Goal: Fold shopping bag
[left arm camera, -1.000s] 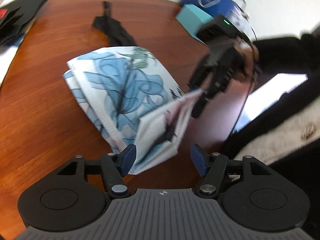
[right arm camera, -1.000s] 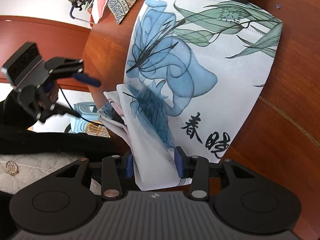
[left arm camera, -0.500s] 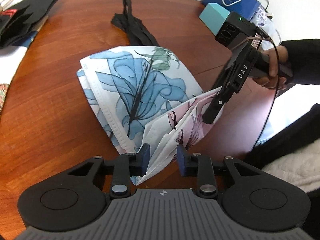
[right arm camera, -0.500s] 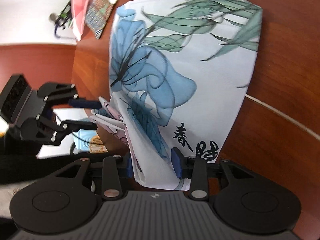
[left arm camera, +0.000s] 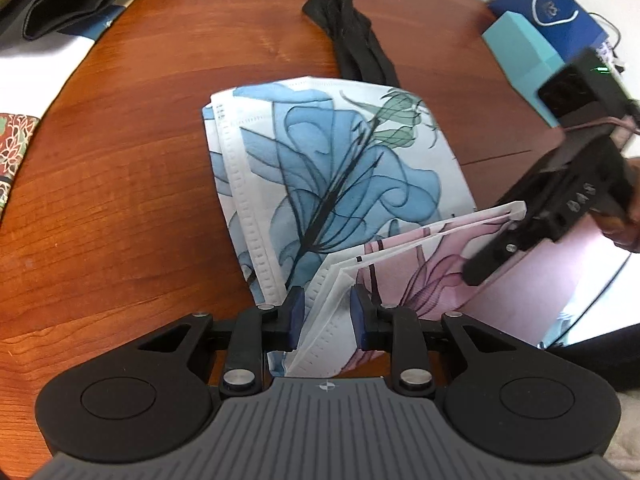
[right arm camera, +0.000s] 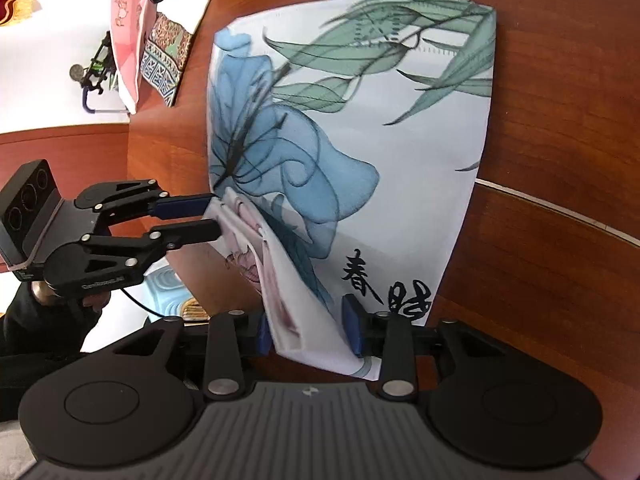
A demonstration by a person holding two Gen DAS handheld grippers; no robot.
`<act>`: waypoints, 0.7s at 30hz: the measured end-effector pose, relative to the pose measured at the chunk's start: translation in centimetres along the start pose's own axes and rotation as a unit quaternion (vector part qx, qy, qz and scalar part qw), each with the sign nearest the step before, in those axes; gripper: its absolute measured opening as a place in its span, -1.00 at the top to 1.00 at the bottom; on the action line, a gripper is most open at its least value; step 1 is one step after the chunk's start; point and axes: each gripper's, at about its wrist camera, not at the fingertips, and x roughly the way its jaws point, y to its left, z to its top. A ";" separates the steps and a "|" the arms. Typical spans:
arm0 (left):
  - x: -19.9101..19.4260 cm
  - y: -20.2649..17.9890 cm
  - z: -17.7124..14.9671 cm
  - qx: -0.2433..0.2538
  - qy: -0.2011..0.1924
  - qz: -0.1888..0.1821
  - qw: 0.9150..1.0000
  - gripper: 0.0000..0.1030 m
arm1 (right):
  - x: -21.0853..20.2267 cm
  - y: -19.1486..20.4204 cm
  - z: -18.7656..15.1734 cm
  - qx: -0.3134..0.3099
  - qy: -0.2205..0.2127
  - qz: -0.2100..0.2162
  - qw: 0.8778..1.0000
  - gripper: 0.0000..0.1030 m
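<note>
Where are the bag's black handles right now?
In the left wrist view the black handles lie flat on the wooden table, trailing from the far edge of the floral shopping bag, left of the teal box.

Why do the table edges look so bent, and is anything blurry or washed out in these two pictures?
Left wrist view: the fisheye lens bows the table edge; the right gripper looks soft with motion blur, while the shopping bag is sharp. Right wrist view: the same bending; the pale surface at upper left is overexposed, and the left gripper is crisp.
</note>
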 end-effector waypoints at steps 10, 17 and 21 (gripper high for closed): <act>0.2 0.1 0.4 -0.006 0.004 0.003 1.000 0.45 | -4.4 5.7 -5.2 -0.137 -0.121 -0.189 0.965 0.21; 0.6 0.0 0.6 -0.001 0.006 0.006 1.000 0.45 | -5.2 9.1 -8.7 -0.229 -0.167 -0.263 0.922 0.38; 0.6 0.1 0.5 0.001 0.003 0.006 1.000 0.44 | -4.4 10.6 -9.0 -0.251 -0.181 -0.278 0.909 0.38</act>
